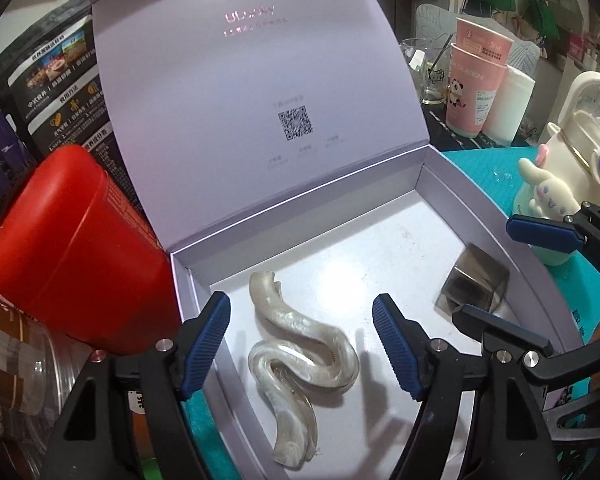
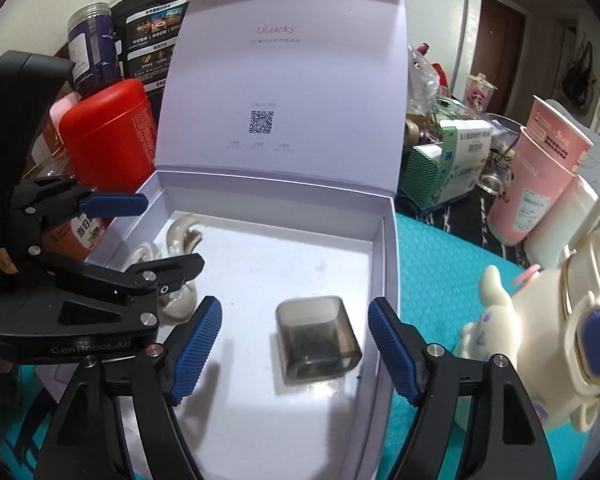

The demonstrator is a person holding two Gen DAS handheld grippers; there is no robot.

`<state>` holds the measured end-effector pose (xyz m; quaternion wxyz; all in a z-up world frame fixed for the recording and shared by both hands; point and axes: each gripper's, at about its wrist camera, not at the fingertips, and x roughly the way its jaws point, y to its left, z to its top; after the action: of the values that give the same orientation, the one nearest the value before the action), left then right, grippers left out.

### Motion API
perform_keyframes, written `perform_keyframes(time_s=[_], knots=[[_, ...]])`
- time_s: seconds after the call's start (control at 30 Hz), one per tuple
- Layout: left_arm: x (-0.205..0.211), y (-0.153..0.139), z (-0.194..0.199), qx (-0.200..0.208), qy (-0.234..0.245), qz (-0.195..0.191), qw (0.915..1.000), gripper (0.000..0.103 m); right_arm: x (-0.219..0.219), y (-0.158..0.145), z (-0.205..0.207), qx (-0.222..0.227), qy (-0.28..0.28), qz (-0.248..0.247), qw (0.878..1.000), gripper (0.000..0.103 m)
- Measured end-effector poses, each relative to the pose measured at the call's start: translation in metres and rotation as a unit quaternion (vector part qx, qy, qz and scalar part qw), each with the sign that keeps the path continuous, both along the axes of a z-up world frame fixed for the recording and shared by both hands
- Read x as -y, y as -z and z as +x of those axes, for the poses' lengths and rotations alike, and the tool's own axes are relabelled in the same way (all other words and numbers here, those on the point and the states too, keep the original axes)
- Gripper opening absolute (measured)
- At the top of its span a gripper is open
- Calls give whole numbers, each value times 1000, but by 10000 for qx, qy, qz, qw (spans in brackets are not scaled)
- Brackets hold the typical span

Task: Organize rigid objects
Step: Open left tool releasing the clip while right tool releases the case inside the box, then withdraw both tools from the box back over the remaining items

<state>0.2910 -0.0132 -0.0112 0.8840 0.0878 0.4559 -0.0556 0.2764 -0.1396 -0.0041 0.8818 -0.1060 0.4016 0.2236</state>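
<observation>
Hovering low over the open lavender box (image 1: 436,184), we had both tongs spread wide and holding nothing. At the bottom centre of the left wrist view, our left gripper (image 1: 302,346) straddled the pearly S-shaped hair clip (image 1: 300,356) lying on the box floor; its pads stood clear of the clip on either side. In the lower middle of the right wrist view, our right gripper (image 2: 294,346) framed the smoky translucent case (image 2: 318,340), also on the floor, toward the box's right wall.

Both pieces seemed already placed, so we judged the step to be a clean withdrawal: lift straight up, jaws kept wide, so no pad dragged an item. Whether the clip touched the left wall we could not tell.

Farther right in that view, the white bunny figure (image 2: 490,320) waited on the teal mat (image 2: 440,264), likely next. Beyond stood the upright lid (image 2: 292,80).
</observation>
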Motion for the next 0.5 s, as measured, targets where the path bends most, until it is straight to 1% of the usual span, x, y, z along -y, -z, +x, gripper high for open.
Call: perform_keyframes(time_s=[0.17, 0.5], knots=[[-1, -8, -7, 27, -12, -116, 9999, 73, 3, -8, -7, 77, 27, 24, 10000, 76], [-5, -41, -37, 408, -63, -73, 9991, 73, 7, -36, -29, 337, 49, 118, 9993, 76]])
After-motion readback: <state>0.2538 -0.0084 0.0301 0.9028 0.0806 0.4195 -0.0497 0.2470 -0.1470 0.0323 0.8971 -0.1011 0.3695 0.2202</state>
